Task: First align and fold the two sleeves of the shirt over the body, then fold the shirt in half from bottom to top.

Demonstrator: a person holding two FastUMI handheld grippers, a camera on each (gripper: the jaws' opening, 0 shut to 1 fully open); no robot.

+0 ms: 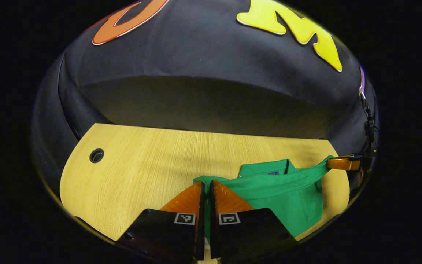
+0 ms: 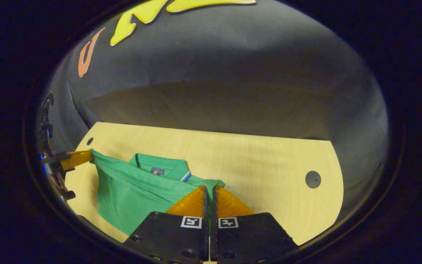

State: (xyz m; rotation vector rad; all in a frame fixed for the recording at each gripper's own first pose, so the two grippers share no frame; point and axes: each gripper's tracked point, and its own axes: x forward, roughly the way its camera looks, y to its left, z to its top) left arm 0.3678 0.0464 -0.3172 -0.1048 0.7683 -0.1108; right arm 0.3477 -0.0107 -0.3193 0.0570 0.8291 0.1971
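A green polo shirt [image 1: 280, 190] lies on the wooden table [image 1: 141, 172], collar toward the back wall. My left gripper [image 1: 207, 183] is shut on a raised corner of the shirt's fabric. In the left gripper view the right gripper [image 1: 343, 163] shows at the far right, pinching the other end of the same lifted edge. In the right gripper view the shirt [image 2: 137, 187] spreads at the lower left, and my right gripper [image 2: 209, 187] is shut on its corner. The left gripper [image 2: 77, 158] holds the far end at the left. The fabric stretches taut between the two.
The table [image 2: 262, 172] has a round cable hole near each end [image 1: 96, 155] [image 2: 313, 179]. The black booth wall curves behind the table's back edge. Bare wood lies left of the shirt in the left gripper view and right of it in the right gripper view.
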